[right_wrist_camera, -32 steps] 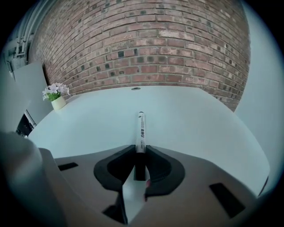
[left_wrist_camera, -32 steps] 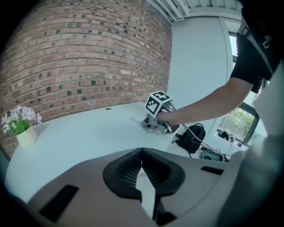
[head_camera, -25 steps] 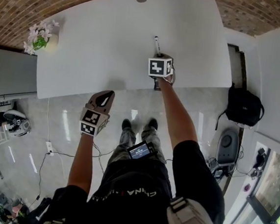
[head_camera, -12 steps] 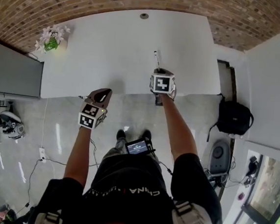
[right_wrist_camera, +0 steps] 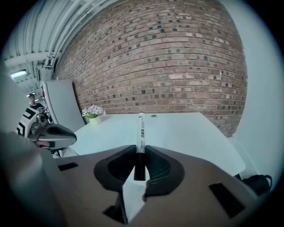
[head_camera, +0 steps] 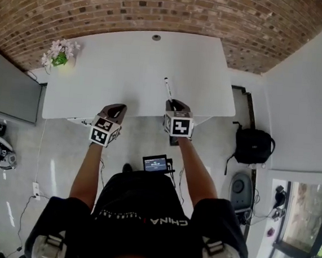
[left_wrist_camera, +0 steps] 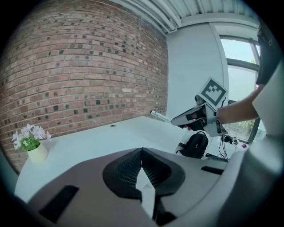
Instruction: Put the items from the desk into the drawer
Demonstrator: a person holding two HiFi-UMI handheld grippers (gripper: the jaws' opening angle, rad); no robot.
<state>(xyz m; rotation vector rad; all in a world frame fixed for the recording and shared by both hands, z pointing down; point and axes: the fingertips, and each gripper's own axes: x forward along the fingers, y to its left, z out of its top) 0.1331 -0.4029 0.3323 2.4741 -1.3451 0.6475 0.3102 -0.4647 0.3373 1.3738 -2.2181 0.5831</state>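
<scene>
My right gripper (head_camera: pixel 174 105) is shut on a white marker with a black cap (head_camera: pixel 168 89), over the front edge of the white desk (head_camera: pixel 127 71). In the right gripper view the marker (right_wrist_camera: pixel 140 131) points straight out from between the jaws, its black end clamped by the pads. My left gripper (head_camera: pixel 116 109) hovers at the desk's front edge, left of the right one. Its jaws meet with nothing between them (left_wrist_camera: pixel 142 153). The left gripper view shows the right gripper (left_wrist_camera: pixel 195 117) with the marker (left_wrist_camera: pixel 159 116) sticking out of it.
A small pot of pale flowers (head_camera: pixel 59 56) stands at the desk's far left corner, and a round cable hole (head_camera: pixel 156 38) sits near its back edge. A black backpack (head_camera: pixel 253 146) lies on the floor to the right. A brick wall runs behind the desk.
The right gripper has risen with the marker, lifting it off the desk top and drawing back toward the front edge. The left gripper has risen a little as well.
</scene>
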